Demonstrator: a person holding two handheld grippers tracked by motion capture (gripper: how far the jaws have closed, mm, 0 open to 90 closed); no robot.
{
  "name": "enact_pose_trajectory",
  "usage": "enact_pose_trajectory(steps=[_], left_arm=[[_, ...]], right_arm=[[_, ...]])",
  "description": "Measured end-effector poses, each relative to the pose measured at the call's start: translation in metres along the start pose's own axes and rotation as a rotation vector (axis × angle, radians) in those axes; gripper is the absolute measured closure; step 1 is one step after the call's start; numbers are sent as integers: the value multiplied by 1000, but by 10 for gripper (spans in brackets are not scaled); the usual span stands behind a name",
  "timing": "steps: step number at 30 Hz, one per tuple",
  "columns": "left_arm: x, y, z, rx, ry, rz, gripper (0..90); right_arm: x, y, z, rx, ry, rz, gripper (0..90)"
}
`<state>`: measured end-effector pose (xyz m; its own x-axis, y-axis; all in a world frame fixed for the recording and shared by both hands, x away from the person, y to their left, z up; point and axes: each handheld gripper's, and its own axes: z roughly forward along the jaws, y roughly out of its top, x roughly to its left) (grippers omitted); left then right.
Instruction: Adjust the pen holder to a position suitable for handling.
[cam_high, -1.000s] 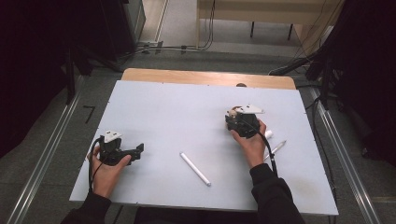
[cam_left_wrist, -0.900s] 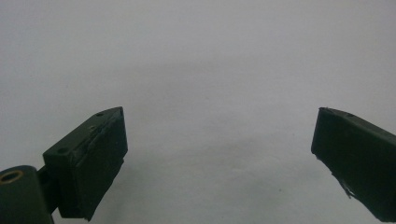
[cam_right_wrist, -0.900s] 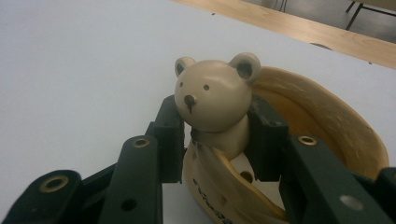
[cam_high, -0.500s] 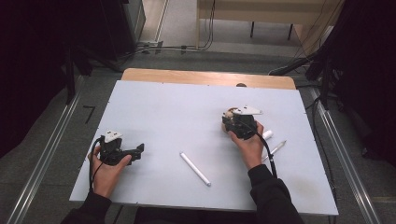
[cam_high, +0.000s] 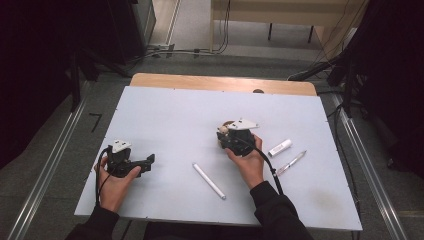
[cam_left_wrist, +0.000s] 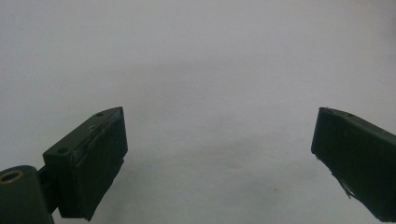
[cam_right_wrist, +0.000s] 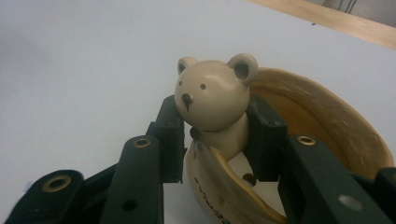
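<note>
Transport step in hand: my right gripper (cam_right_wrist: 215, 135) is clamped on the neck of a beige bear figurine (cam_right_wrist: 215, 95) attached to a tan bowl-shaped holder (cam_right_wrist: 327, 126). Figurine sits between the pads, near the middle of the surface (cam_high: 165, 115). Next move, as I judge it: set it down level, then release. My left gripper (cam_left_wrist: 219, 154) stands wide apart, holding nothing, near the left edge.

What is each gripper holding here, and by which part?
The right gripper clamps the bear figurine at its neck and body, one jaw on each side. The left gripper is open, holding nothing.
</note>
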<state>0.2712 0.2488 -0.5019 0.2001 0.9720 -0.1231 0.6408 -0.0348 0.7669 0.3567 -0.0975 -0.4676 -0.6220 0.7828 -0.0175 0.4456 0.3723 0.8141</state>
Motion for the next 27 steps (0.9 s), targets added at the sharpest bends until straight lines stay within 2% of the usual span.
enact_pose_trajectory(steps=[5,12,17,20,23,27], left_arm=[[-1,-1,-1,-1,-2,-1,40],[-1,1,2,6,-6,8,40],[-4,1,3,0,-11,7,40],[-4,2,4,2,-12,7,40],[-4,2,4,2,-12,7,40],[-3,2,4,3,-10,7,40]], right_arm=[[10,0,1,-3,11,-18,596],[9,-1,1,-5,14,-2,558],[8,-2,-5,-14,16,6,448],[7,-3,-12,-33,26,20,352],[8,-5,-22,-57,19,10,287],[10,-11,-38,-90,26,6,251]])
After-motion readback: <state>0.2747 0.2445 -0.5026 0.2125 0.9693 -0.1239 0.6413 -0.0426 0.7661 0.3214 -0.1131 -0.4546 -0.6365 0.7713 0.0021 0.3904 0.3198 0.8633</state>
